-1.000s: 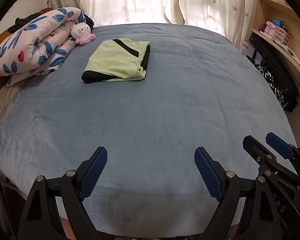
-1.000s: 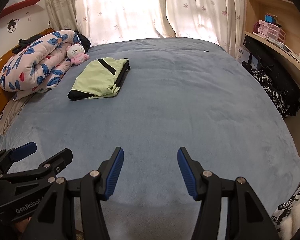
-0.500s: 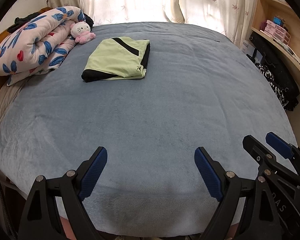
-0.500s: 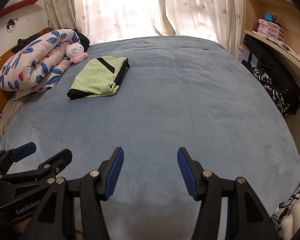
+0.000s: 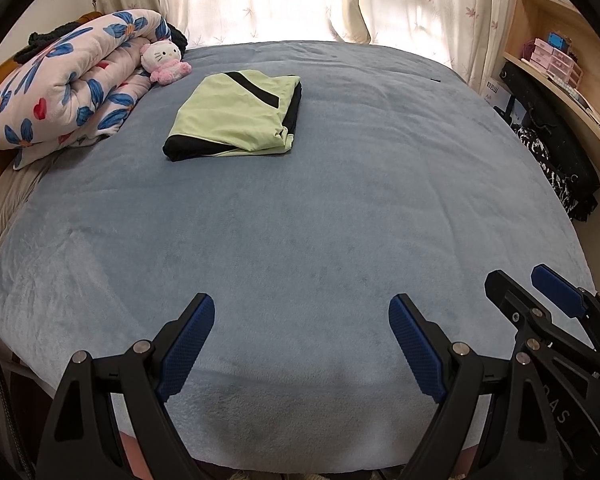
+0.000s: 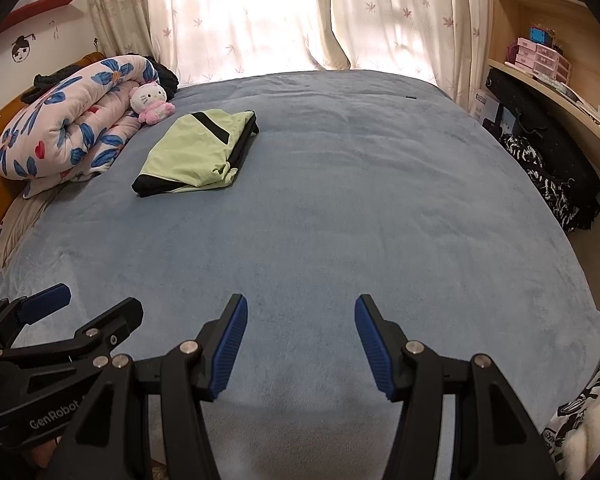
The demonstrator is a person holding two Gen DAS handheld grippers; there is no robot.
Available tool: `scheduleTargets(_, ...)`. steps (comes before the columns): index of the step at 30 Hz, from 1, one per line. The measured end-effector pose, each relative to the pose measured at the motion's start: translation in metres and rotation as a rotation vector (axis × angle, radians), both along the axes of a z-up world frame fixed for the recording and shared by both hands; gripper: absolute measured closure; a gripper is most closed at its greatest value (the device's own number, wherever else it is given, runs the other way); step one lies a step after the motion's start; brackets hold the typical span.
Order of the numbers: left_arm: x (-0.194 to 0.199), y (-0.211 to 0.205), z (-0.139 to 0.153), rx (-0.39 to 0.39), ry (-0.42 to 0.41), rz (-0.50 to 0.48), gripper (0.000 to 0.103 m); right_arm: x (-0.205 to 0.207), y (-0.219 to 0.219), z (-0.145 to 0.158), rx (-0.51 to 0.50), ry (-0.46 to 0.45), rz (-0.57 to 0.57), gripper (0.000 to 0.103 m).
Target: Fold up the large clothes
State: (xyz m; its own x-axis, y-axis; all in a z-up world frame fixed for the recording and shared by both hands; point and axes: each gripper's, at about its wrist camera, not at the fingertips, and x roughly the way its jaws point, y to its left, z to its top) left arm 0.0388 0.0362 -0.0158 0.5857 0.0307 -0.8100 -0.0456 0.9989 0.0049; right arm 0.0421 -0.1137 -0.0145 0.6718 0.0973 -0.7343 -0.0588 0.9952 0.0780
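Quilt (image 5: 68, 80), one, puffy and rolled, printed with blue flowers and red hearts, is lying at the far left of the bed, and one plush cat (image 5: 162, 60) in pink is leaning against it. Just right of the toy, one garment (image 5: 236, 118) is sitting folded into a flat rectangle, thin pale-green cloth with black bands, well apart from both grippers. Fleecy grey-blue blanket (image 5: 340, 220) is covering the whole bed in soft ripples. Two pale leaf-print curtains (image 6: 380, 12) are glowing behind it, and curved wooden shelves (image 6: 540, 80) with small pink drawers are running down the right, above a dark bag and black-and-white cloth. Left gripper (image 5: 302, 338) is hanging over the near edge with its two blue ribbed pads spread wide, nothing between them; right gripper (image 6: 300, 342) is sitting beside it, pads parted less widely, also gripping nothing. Only the right wrist view is showing a red wall shelf (image 6: 40, 8), a face drawing under it, and more patterned cloth at the bottom right corner.
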Motion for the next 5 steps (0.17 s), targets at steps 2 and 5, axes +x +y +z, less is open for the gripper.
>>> scheduleTargets(2,0.0007,0.0012,-0.0004,-0.001,0.001,-0.002,0.015,-0.0002,0.0001,-0.0004,-0.002,0.000,0.000,0.047)
scheduleTargets(5,0.0010,0.0017,-0.0005,0.002,0.001,-0.002,0.015,-0.0001,0.0000,-0.0005,-0.001,0.000,0.000,0.047)
